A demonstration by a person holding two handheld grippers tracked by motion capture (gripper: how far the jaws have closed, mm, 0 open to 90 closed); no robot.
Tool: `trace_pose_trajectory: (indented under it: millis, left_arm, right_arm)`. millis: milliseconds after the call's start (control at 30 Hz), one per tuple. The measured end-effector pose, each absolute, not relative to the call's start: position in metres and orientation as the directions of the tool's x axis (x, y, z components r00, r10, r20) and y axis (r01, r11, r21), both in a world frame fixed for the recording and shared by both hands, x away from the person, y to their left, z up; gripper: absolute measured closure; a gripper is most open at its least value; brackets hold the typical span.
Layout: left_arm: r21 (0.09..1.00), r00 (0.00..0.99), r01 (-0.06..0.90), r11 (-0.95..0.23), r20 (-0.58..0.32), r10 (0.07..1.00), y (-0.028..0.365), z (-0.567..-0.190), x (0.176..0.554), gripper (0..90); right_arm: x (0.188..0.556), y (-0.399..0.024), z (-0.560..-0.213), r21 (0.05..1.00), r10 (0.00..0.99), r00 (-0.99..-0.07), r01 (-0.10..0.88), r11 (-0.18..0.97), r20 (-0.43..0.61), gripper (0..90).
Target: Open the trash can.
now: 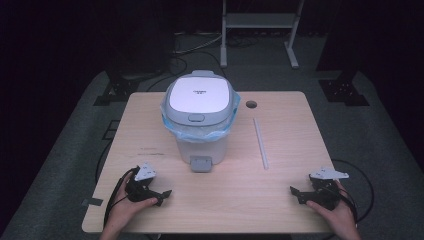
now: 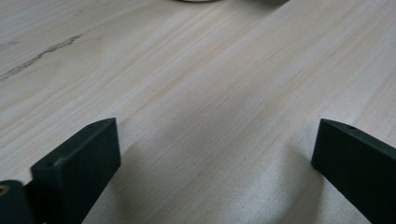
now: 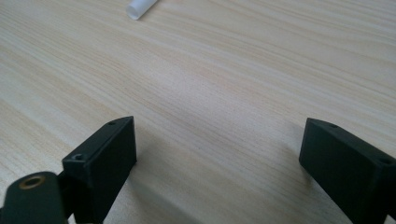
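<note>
While the person's two hands rest at the near edge of the pale wooden table, each one holds a black claw low over the bare wood. The left gripper sits under the left hand, its jaws pointing toward the middle of the table; in the left gripper view they stand wide apart with nothing between them but wood grain. The right gripper, under the right hand, points inward too, and the right gripper view shows its jaws spread just as wide and empty.

Ahead of the right claw and a little to its left lies a thin white tube, flat on the table, its open near end showing at the top of the right gripper view. Farther out, ahead of the left claw and between the two, stands a white pedal bin with its grey-rimmed lid shut, a blue liner folded over its rim and a grey pedal at its foot. Just beyond the tube there is a round hole in the tabletop. Past the far edge, a metal frame stands on the dark floor.
</note>
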State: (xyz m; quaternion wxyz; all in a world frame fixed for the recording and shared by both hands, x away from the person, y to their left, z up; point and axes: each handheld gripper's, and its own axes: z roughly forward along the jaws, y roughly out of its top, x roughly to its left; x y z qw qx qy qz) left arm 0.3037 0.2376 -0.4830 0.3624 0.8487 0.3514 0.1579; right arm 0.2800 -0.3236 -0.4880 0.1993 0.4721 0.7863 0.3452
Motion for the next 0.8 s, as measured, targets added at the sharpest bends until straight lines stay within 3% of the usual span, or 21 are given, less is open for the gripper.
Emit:
trace_pose_trajectory:
  millis: [433,567,800]
  left_arm:
    - [0.759,0.731,0.461,-0.459,-0.033,0.681,0.239,-0.475,0.300,45.1]
    - [0.781,0.739,0.414,-0.466,0.010,0.673,0.239,-0.471,0.300,56.9]
    - [0.809,0.741,0.424,-0.408,-0.051,0.670,0.237,-0.464,0.304,77.2]
  right_arm:
    - [0.280,-0.324,-0.488,0.731,0.880,-0.475,0.605,0.317,0.011,9.5]
    - [0.279,-0.324,-0.488,0.730,0.881,-0.473,0.606,0.316,0.012,9.5]
    - [0.279,-0.324,-0.488,0.730,0.881,-0.474,0.606,0.316,0.012,9.5]
